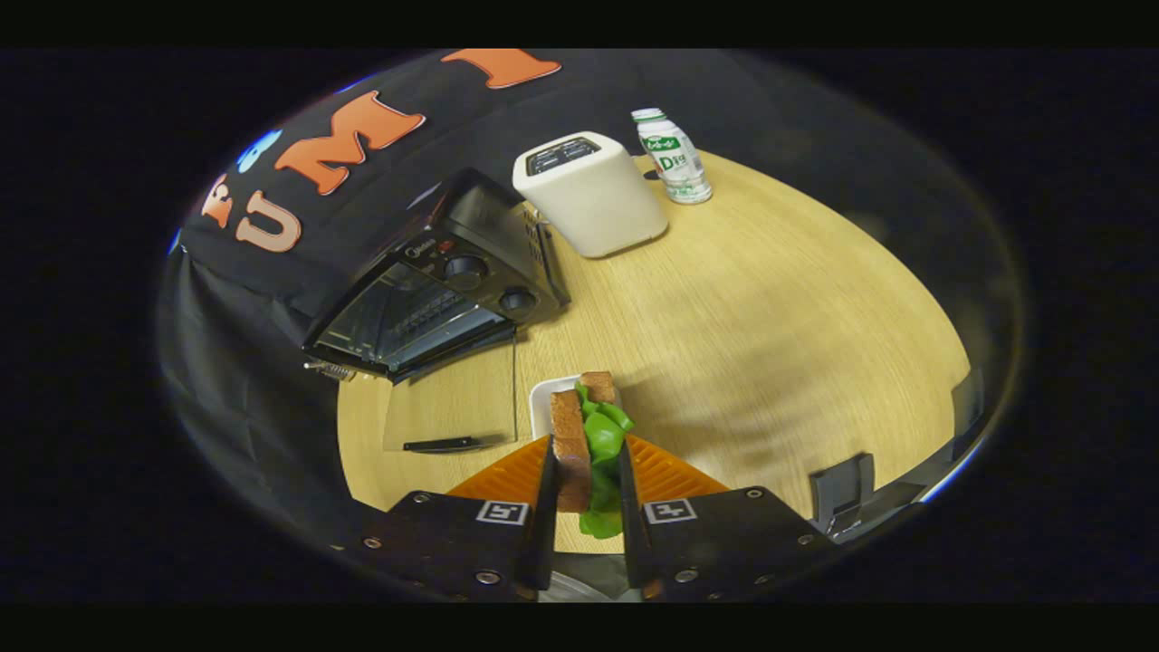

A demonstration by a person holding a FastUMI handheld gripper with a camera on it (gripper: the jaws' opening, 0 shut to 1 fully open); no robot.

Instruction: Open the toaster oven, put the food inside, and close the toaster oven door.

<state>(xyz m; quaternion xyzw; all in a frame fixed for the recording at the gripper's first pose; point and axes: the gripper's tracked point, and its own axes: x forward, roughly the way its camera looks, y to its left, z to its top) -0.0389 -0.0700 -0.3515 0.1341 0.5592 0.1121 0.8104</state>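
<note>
2 fingers of the gripper point(587, 471) are pressed against a sandwich of brown bread slices and green lettuce point(589, 444), 1 finger on each flat side, so the tongs are closed on the food and hold it on edge. Lettuce hangs out past the lower crust between the fingers. Just beyond the fingertips, under the far end of the sandwich, a small white plate point(543, 403) sits on the round light wooden tabletop point(770, 299); whether the sandwich touches it cannot be told.

Ahead and to the left, at the tabletop's far left edge, stands the black toaster oven with 2 round knobs point(435, 281). Its glass door point(450, 407) is folded all the way down and lies flat on the wood, its dark handle nearest the gripper, and the wire rack inside is visible through the open front. The door's near edge is just beside the white plate, apart from it.

Right of the oven, close to the far edge, is a white slot toaster with a rounded plastic body point(590, 192), and beside that (further right again) stands a small white bottle with a green label point(674, 156). Near the tabletop's right edge, well apart from the food, a dark grey bracket point(842, 489) stands upright.
</note>
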